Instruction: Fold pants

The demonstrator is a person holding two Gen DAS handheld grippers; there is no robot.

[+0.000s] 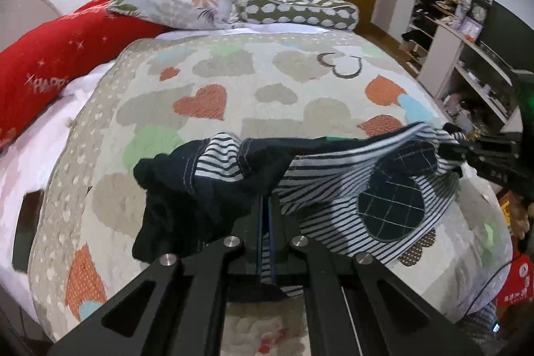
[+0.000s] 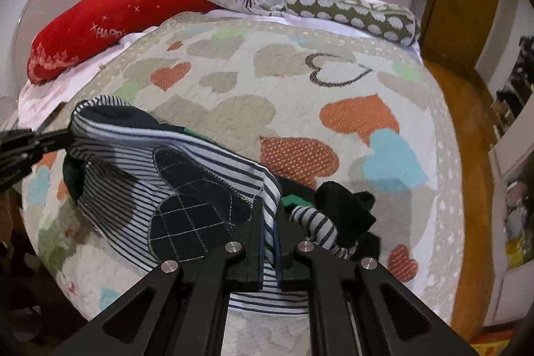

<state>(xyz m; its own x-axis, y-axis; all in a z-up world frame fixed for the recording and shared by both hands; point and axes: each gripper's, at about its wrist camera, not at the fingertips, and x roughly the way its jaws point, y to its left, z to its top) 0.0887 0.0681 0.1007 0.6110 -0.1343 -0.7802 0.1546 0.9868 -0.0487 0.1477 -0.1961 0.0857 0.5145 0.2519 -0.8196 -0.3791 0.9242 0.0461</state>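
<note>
Pants [image 1: 333,186], striped with dark quilted patches, hang bunched above a bed [image 1: 267,82] covered in a heart-print quilt. Left gripper [image 1: 267,222] and right gripper [image 2: 270,222] each have their fingers pressed together on striped fabric, the cloth slack between them. Likely risk: the thin pinched edges slip free, or the twisted legs fold unevenly.
</note>
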